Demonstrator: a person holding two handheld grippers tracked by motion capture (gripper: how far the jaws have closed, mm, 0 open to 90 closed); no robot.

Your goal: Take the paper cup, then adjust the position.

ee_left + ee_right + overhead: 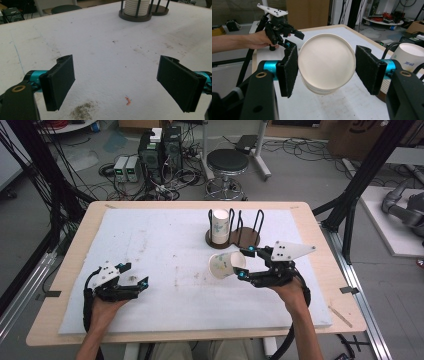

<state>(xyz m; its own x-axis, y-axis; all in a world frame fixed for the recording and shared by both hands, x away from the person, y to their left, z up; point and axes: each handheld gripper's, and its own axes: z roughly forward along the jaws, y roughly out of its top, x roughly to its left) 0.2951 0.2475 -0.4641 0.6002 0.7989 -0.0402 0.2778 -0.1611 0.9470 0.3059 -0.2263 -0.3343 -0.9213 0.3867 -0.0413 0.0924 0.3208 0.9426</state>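
The right hand-held gripper (243,263) clamps a paper cup (226,265) on its side, above the bench (150,245), just near of the rack (235,237); one cup (219,226) already stands there; the left hand-held gripper (136,274) sits wide and empty at near left; racking is left.

The high view looks forward and down over the whole white table (165,240) from the person's side. The left gripper view sits low, close to the tabletop, facing the cup rack (136,11) at its upper edge. The right gripper view looks sideways across the table; all 3 views share the rack (235,232).
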